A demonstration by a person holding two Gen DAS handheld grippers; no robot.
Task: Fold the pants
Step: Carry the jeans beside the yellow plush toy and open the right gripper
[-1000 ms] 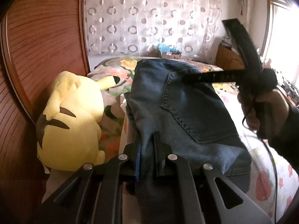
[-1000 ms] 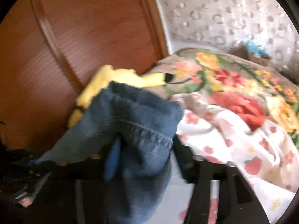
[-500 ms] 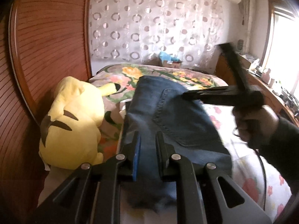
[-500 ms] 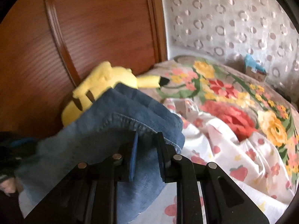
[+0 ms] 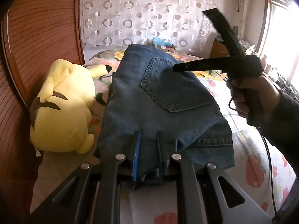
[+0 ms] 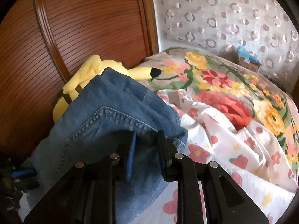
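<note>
Left gripper (image 5: 147,133): jaws narrow, pinching denim. Fabric fills the gap and a tuft pokes out below the pads at lower centre. The jaws have just been opening a hair, but the cloth is clamped.

Right gripper (image 6: 146,132): jaws have just been closing onto denim, then backing off a touch. Cloth sits between the fingers and looks gripped, just right of a stitched seam.

Jeans (image 5: 168,97): folded bundle, directly ahead of the left fingers in the left wrist view. Long axis runs from lower centre up to upper centre of the frame, away from the camera. Back pocket (image 5: 173,85) faces up, right of centre.

Key relation: the left grip is on the near short edge. In the left wrist view the right gripper's tip comes in from the right side and meets the denim at the pocket's upper edge, towards the far end. So both grips sit on the same long axis, left near, right far.

My read: the next fold goes across that axis, so the far end must travel towards the left fingers, and the right hand (image 5: 252,97) is the nearer one for that.

Clearance: yellow plush toy (image 5: 61,108) lies just beside the bundle's left edge, against the wooden headboard (image 5: 37,46). Floral bedsheet (image 5: 252,168) is to the right.
</note>
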